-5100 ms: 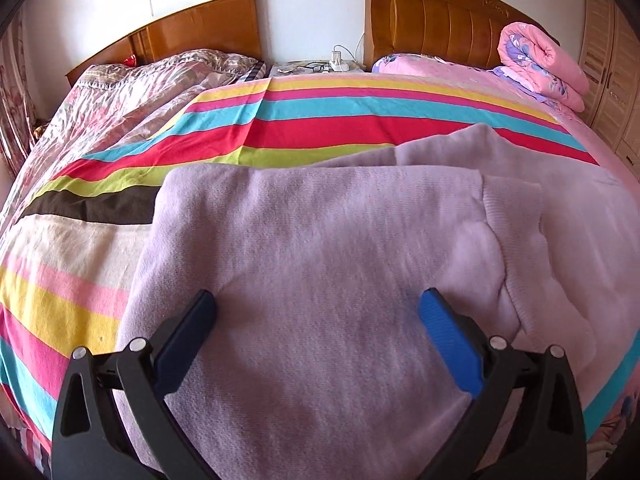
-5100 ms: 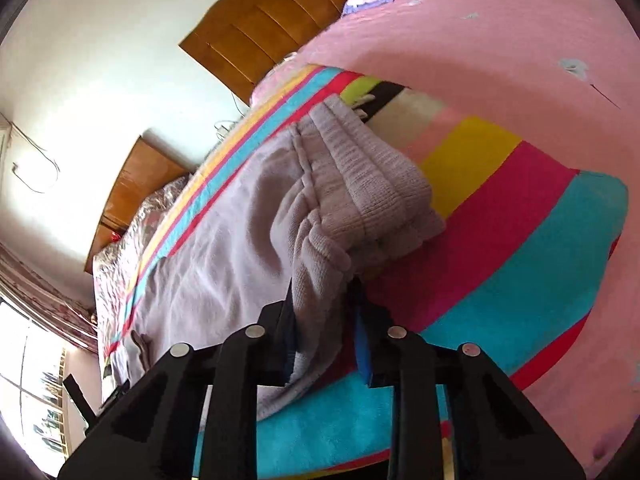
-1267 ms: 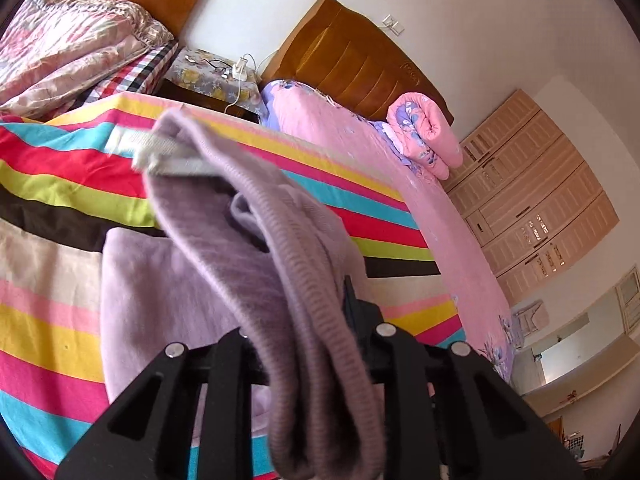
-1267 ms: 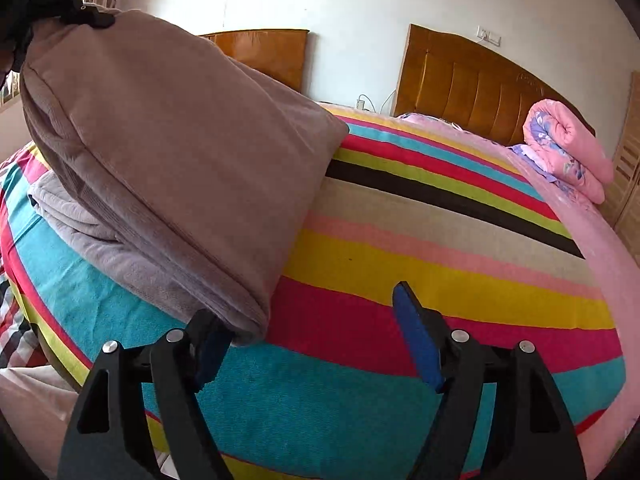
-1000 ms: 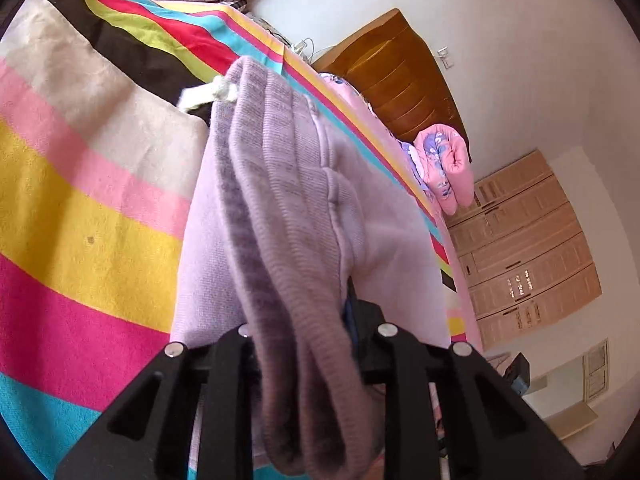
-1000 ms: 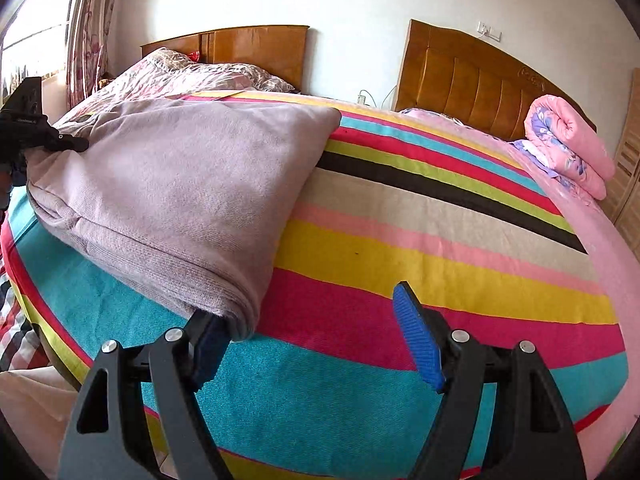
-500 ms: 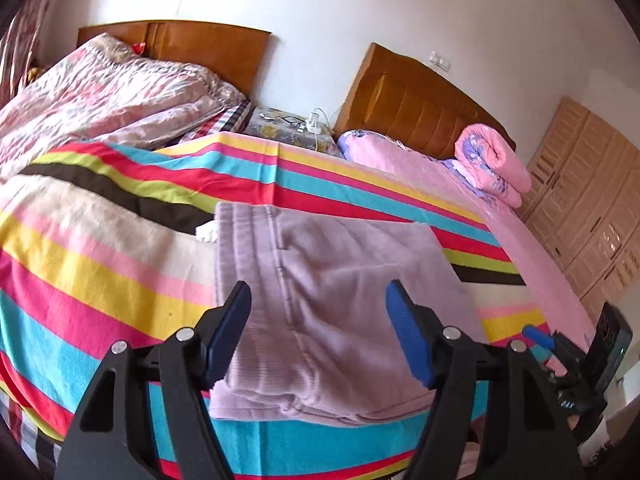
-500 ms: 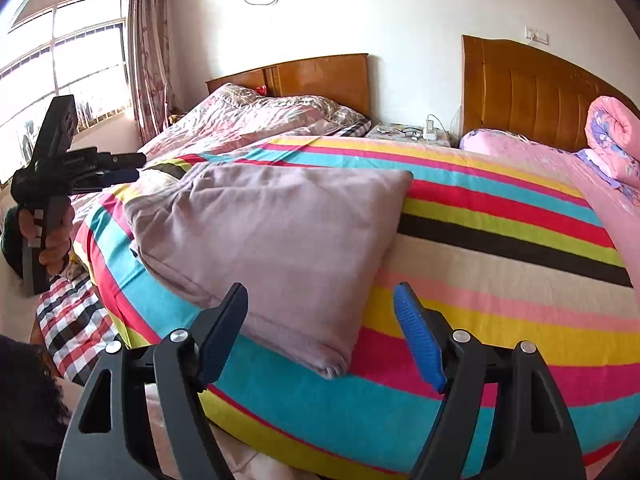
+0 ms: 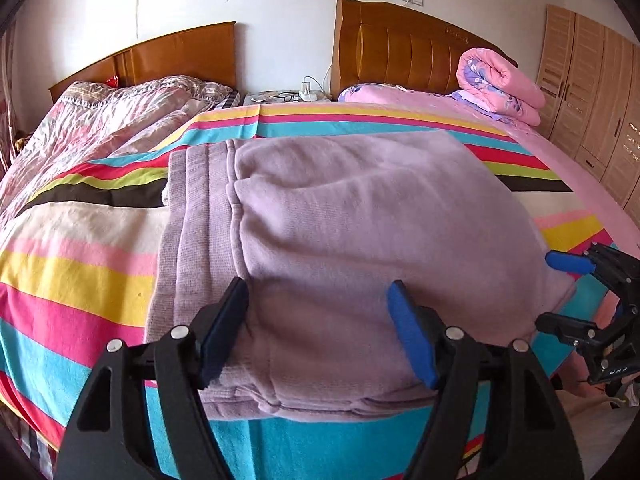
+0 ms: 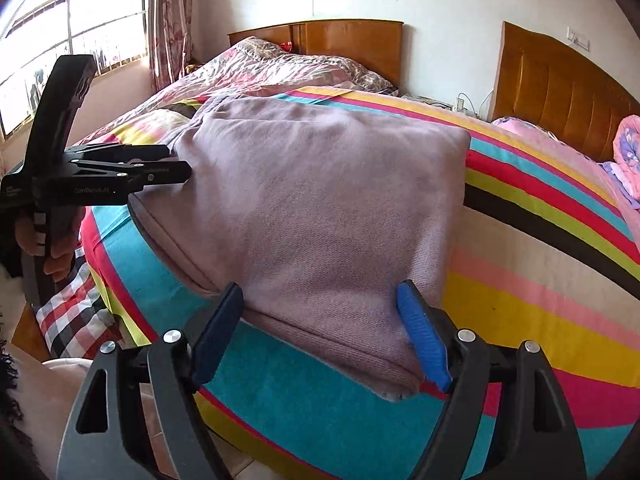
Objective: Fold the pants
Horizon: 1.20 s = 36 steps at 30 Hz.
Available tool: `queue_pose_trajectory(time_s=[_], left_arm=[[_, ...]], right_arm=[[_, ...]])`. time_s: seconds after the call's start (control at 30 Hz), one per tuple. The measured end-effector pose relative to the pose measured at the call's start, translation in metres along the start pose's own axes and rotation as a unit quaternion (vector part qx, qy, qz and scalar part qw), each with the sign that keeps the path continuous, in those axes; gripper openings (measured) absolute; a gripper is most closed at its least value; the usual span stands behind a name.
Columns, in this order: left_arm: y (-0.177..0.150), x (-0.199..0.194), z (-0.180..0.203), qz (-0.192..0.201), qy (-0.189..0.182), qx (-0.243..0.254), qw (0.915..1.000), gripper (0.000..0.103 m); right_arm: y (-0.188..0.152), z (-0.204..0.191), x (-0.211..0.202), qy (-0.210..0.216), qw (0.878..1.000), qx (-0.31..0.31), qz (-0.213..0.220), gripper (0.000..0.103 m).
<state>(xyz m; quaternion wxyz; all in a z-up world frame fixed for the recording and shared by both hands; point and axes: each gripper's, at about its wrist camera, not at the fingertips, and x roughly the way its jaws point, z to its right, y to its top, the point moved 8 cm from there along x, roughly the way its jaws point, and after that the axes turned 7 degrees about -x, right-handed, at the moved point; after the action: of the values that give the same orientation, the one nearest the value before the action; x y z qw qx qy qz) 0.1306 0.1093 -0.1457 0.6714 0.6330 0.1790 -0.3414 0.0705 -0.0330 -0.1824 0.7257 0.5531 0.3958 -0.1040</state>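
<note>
Pants [image 9: 360, 232]: lilac, folded into a neat block near the striped bed's [image 9: 80, 272] edge.
Left tool [image 9: 320, 320]: wide, holding nothing.
Right tool [image 10: 320, 320]: wide, likely released after folding.

Our left black two-finger gripper with blue pads [image 9: 320, 328] sits at the bottom centre of its frame, jaws spread wide. Our right black blue-padded gripper [image 10: 322, 332] is likewise parted, low in its own view. Our bare left hand [image 10: 52, 248] grips its handle at the far left edge.

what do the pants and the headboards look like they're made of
Pants: soft matte lilac knit, probably fleece or cotton jersey; fuzzy surface, ribbed waistband. Headboards: orange-brown wood or wood veneer with a glossy varnish; light sheen and carved vertical panels show, though solid wood cannot be confirmed.
</note>
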Motion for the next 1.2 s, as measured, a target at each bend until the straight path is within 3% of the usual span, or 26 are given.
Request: queue_pose_trajectory(time_s=[0.1,0.2,0.3,0.37,0.47,0.57,0.67,0.77,0.9,0.97,1.0,1.03,1.13,1.2], left_arm=[[0.005,-0.006,0.002,-0.019,0.005,0.003,0.9998,0.072],[0.034,-0.025,0.01,-0.011,-0.03,-0.027,0.9991,0.073],[0.067,-0.03,0.025,0.014,-0.045,-0.023,0.9986,0.082],[0.071,-0.009,0.025,-0.005,-0.031,-0.016,0.9994,0.083],[0.048,0.028,0.011,-0.061,-0.014,-0.028,0.9977,0.081],[0.033,0.028,0.01,-0.035,-0.015,-0.001,0.9993,0.079],[0.03,0.03,0.009,-0.026,-0.017,-0.001,0.9995,0.08],[0.032,0.033,0.011,-0.027,-0.03,-0.003,0.9992,0.09],[0.028,0.037,0.02,-0.025,-0.011,0.028,0.9992,0.096],[0.029,0.038,0.019,-0.025,-0.011,0.025,0.9993,0.096],[0.03,0.038,0.018,-0.025,-0.015,0.021,0.9994,0.096],[0.03,0.038,0.017,-0.025,-0.017,0.019,0.9994,0.096],[0.031,0.038,0.017,-0.027,-0.017,0.022,0.9992,0.096],[0.032,0.039,0.017,-0.027,-0.021,0.019,0.9992,0.098]], right_arm=[[0.006,-0.003,-0.011,0.04,0.997,-0.066,-0.012,0.081],[0.039,0.024,-0.033,0.115,0.992,-0.037,0.043,0.081],[0.077,0.052,-0.03,0.173,0.981,-0.02,0.082,0.083],[0.091,0.059,-0.007,0.207,0.976,-0.017,0.067,0.083],[0.089,0.055,0.034,0.243,0.969,-0.031,0.012,0.083],[0.087,0.078,0.066,0.181,0.982,-0.052,-0.017,0.081],[0.103,0.131,0.068,0.121,0.992,0.03,0.008,0.084],[0.122,0.104,0.057,0.177,0.983,-0.007,0.036,0.084],[0.116,0.043,0.071,0.248,0.962,-0.117,-0.008,0.084],[0.111,0.06,0.096,0.192,0.972,-0.131,-0.035,0.085],[0.114,0.079,0.107,0.18,0.977,-0.108,-0.039,0.087],[0.122,0.1,0.109,0.177,0.982,-0.067,-0.026,0.087],[0.144,0.162,0.101,0.072,0.997,-0.002,0.011,0.088],[0.149,0.17,0.088,0.076,0.997,0.012,0.028,0.088]])
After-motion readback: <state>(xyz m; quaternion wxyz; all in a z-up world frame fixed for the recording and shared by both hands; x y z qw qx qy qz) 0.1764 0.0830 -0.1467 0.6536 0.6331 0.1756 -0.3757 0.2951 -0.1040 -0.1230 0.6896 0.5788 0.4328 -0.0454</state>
